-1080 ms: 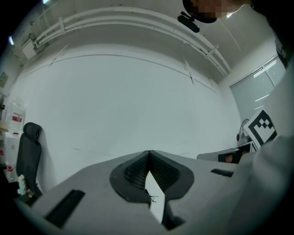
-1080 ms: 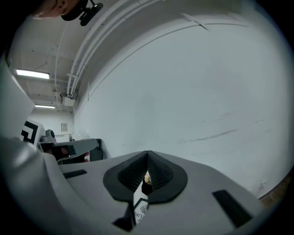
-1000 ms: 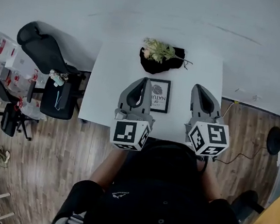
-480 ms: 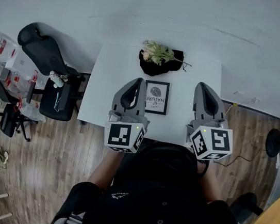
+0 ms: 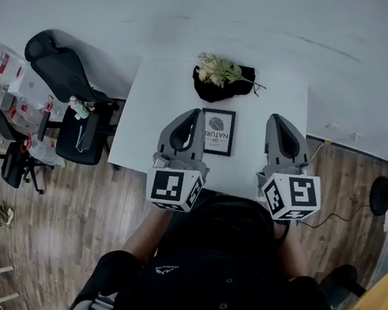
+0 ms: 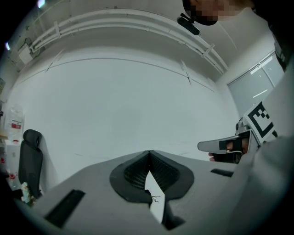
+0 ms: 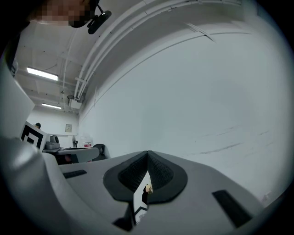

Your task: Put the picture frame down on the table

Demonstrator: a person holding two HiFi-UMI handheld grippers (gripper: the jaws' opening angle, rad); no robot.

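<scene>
My left tongs are closed, the tips meeting with nothing caught between them; only a thin sliver of white worktop shows through the slit lower down. My right tongs are closed the same way and carry nothing. The frame lies flat on the worktop, print side up, untouched by either tongs. From the head view it sits between the two, nearer the left: the left tips come just beside its left edge, while the right tips stand well apart from its right side. I hold both tongs out in front of my body over the near part of the worktop, roughly parallel and pointing away from me toward the wall, the marker cubes closest to me and hiding my hands. Past the frame, at the far edge of the worktop, lies a dark cloth with a sprig of flowers on it. A black chair stands off the worktop's left side.
</scene>
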